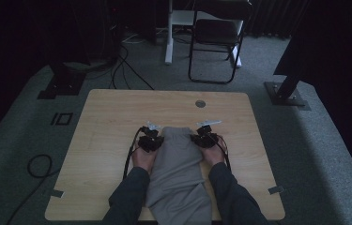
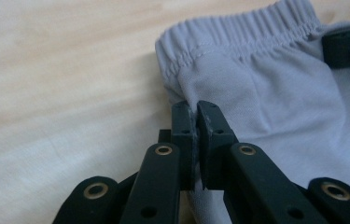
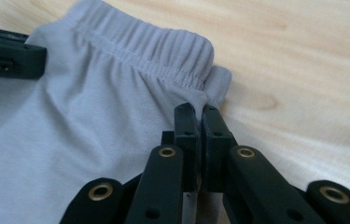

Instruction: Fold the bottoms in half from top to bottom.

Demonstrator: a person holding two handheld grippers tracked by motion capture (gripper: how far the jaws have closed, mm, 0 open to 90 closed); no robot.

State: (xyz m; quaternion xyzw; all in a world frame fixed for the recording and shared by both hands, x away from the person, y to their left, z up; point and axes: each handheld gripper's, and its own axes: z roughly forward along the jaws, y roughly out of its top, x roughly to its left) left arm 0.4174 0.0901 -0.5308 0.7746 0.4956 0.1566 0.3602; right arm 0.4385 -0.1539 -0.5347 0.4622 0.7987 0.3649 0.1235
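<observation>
Both grippers, left gripper, right gripper, pinching grey trousers (apparently folded), wooden table

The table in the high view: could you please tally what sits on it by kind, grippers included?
Grey garment: 1
Black grippers, left gripper and right gripper: 2, each shut on the garment below its waistband
Total: 3
</observation>
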